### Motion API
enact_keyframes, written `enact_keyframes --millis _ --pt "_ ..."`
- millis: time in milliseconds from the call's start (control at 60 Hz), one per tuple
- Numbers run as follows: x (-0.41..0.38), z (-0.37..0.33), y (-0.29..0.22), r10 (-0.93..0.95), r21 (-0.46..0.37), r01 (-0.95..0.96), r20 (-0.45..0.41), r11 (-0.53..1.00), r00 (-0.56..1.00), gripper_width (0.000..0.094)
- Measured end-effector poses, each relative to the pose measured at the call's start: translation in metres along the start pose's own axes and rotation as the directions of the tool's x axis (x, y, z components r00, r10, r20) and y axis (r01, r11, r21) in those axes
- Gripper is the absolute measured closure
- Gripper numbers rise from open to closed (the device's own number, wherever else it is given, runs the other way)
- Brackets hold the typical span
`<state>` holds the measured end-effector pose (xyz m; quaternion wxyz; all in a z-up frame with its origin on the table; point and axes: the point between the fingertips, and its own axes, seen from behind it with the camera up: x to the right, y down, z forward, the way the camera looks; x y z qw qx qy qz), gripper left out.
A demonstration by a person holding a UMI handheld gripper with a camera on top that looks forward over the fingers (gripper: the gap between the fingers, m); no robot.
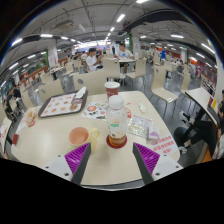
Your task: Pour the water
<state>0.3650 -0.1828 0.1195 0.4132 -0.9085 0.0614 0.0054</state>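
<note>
A clear plastic bottle (116,120) with a red-and-white label and a white cap stands upright on the pale table (50,145), just ahead of my fingers and a little to the right of the middle of the gap. A small clear cup (96,133) stands to its left. A paper cup with a red band (111,90) stands farther back. My gripper (112,158) is open and empty, with its purple pads (78,155) spread wide on either side, short of the bottle.
An orange bowl (79,134) sits left of the clear cup. A tray with dishes (62,102) lies at the back left, and a small plate (95,109) behind the bottle. A printed packet (138,127) lies to the right. Chairs and tables fill the canteen beyond.
</note>
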Motion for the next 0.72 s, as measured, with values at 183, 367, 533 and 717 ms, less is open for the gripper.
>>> enact_keyframes --millis 183,367,533,717 --pt "-0.021 -0.04 -0.007 -0.077 0.012 0.077 -0.007 0.997 0.997 0.0087" --pt "-0.038 -0.054 -0.003 -0.125 0.013 0.125 0.004 0.992 0.992 0.0091" --pt "-0.035 -0.059 -0.006 -0.152 0.025 0.152 -0.021 0.988 0.988 0.0093" --pt "-0.042 -0.063 -0.012 -0.128 0.036 0.128 -0.007 0.991 0.992 0.0094"
